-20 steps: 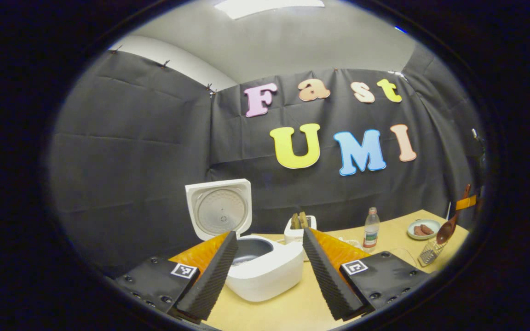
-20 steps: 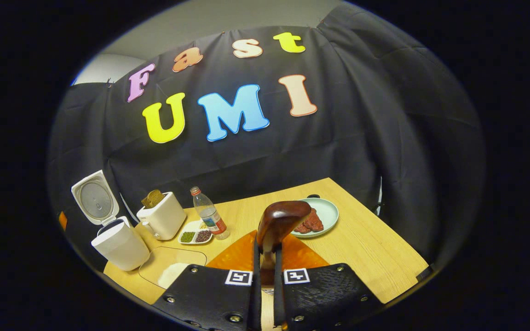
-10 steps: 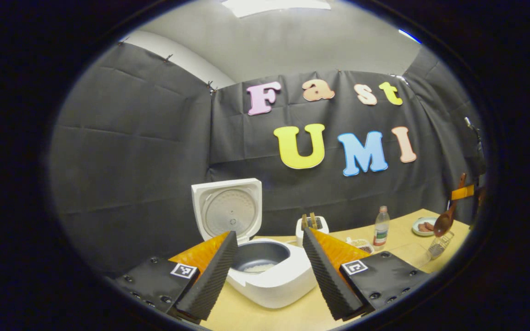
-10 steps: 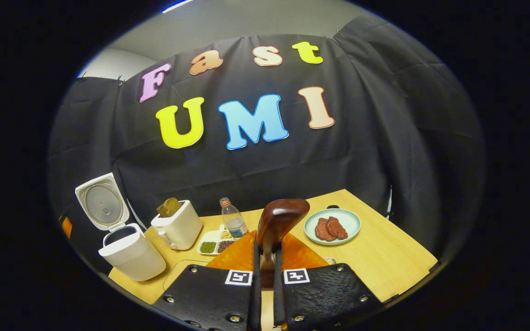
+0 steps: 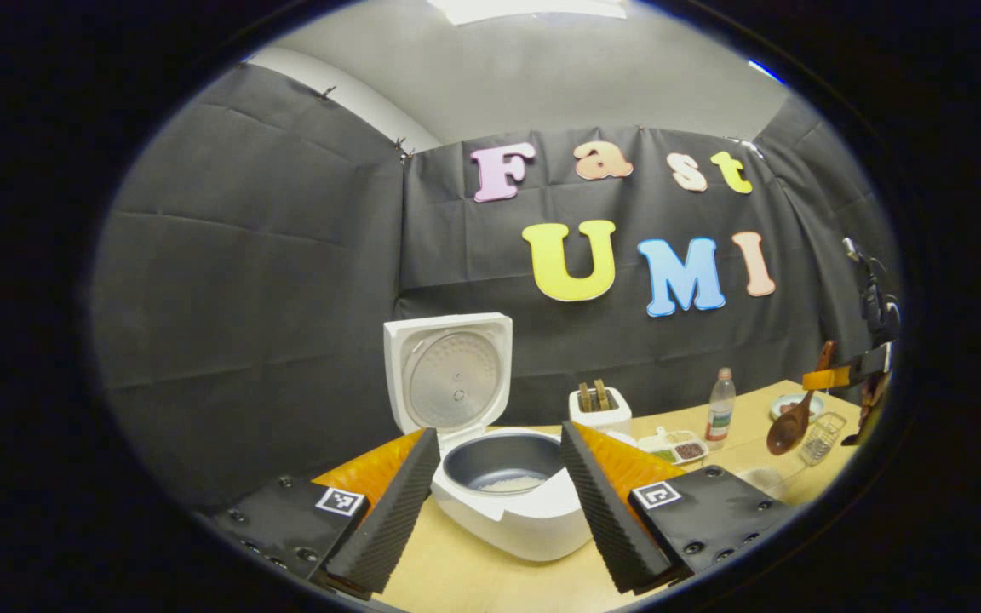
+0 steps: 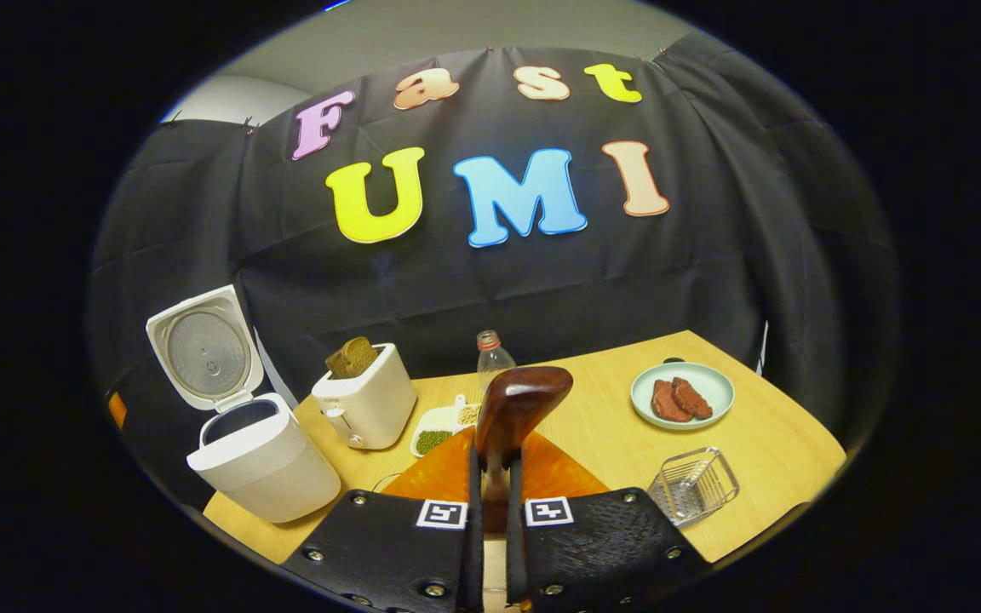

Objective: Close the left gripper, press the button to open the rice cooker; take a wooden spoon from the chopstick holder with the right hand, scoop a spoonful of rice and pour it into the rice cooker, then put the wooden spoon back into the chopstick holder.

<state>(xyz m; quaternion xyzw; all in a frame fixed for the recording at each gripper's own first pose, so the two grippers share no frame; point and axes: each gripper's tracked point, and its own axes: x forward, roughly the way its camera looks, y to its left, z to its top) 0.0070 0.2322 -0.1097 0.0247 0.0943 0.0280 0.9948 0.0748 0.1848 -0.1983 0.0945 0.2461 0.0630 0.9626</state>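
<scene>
The white rice cooker (image 5: pixel 512 519) stands open with its lid (image 5: pixel 452 375) upright, and a little white rice lies in the pot. My left gripper (image 5: pixel 495 511) is open, one finger on each side of the cooker, a little short of it. My right gripper (image 6: pixel 490 477) is shut on the handle of the brown wooden spoon (image 6: pixel 524 404), whose bowl points up and away. The wire chopstick holder (image 6: pixel 695 485) lies on the table to the lower right of the spoon. In the left gripper view the spoon (image 5: pixel 788 426) hangs bowl down beside the holder (image 5: pixel 823 426).
On the wooden table (image 6: pixel 763 451) stand a white toaster (image 6: pixel 363 404) with bread, a plastic bottle (image 6: pixel 490 349), a divided dish (image 6: pixel 439 421) of beans and a green plate (image 6: pixel 682 396) with meat slices. The cooker (image 6: pixel 256 460) sits near the table's left edge.
The right gripper has kept hold of the spoon while its view swung right, bringing the wire holder into sight. The left gripper's view shifted, so the cooker now lies between its open fingers.
</scene>
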